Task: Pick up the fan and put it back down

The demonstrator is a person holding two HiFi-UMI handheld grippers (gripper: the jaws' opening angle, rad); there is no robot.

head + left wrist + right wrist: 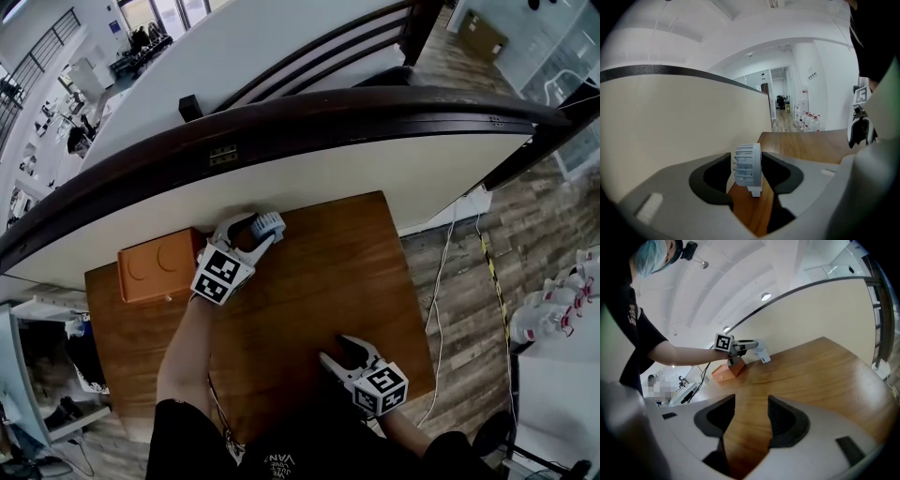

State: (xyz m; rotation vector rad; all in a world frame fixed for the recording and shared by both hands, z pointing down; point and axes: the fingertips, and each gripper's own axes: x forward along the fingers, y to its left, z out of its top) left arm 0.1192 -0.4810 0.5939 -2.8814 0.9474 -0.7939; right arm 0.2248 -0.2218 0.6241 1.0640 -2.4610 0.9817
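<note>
Left hand-held gripper (262, 229) is clamped on the pale fan (269, 223), which stands upright between its jaws; an orange box (157, 264) sits just left. Right hand-held gripper (335, 349) has jaws apart, empty, over the bench (309, 281).

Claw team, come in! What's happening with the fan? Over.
Left claw closed on the small fan. Right claw open, empty. Orange box beside left claw, not blocking.

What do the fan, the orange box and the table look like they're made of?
The fan: likely moulded plastic, matt pale grey-blue, thin ribbed grille. The box: probably plastic, smooth orange, embossed circles. The table: wood or wood veneer, brown grain, slight sheen.
</note>
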